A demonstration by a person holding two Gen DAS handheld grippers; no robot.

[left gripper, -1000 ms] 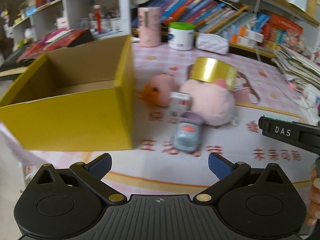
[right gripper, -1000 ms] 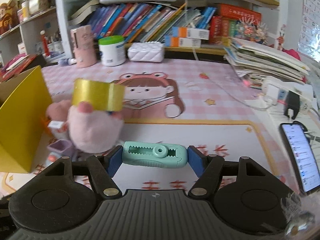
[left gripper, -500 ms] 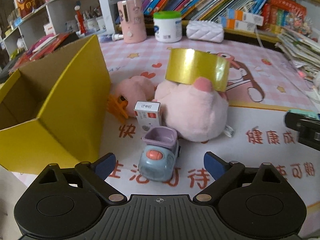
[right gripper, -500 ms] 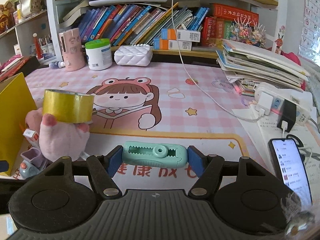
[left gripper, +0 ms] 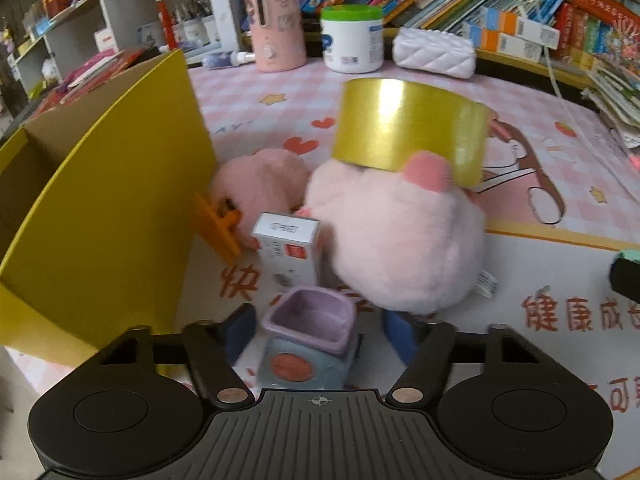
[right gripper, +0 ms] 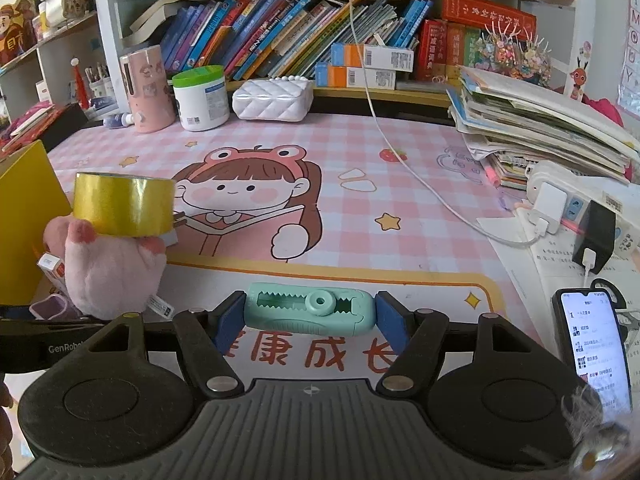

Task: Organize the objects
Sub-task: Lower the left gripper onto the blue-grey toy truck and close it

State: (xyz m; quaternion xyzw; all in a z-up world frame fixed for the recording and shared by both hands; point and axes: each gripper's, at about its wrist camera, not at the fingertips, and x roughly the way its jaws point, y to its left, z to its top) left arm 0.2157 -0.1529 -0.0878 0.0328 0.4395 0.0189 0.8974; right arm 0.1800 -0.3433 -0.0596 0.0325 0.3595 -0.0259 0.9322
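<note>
Left gripper (left gripper: 316,330) sits low over the mat, pointing forward. Fingers spread, one either side of the toy truck (left gripper: 306,350). Blue pads flank it with gaps showing on both sides; contact isn't visible, so it reads as open around the truck, not clamped. Truck's purple bucket faces up, blue cab toward the camera.

Left to right in the left wrist view: yellow box (left gripper: 100,208), open top, stands left of the truck, far corner cut off by the frame. Orange clip (left gripper: 218,226) is against the box wall, partly behind the small white carton (left gripper: 288,252), which stands upright just behind the truck. Carton print is blurred, unreadable. Small pink plush (left gripper: 260,182) is behind the carton. Big pink plush (left gripper: 400,240) is right of the carton, touching it. Gold tape roll (left gripper: 408,132) rests on top of that plush. Motion blur on the plush edges.

Right gripper (right gripper: 310,314) is level and further right on the mat, fingers closed on the mint-green stapler-like tool (right gripper: 310,314), held crosswise between both pads. In the left wrist view only a dark sliver of it shows at the right edge.

In the right wrist view the left gripper's body is a black bar at the far left edge, covering most of the truck; only the purple rim shows. Phone (right gripper: 592,332) lies at right, screen lit, text too small to read.
</note>
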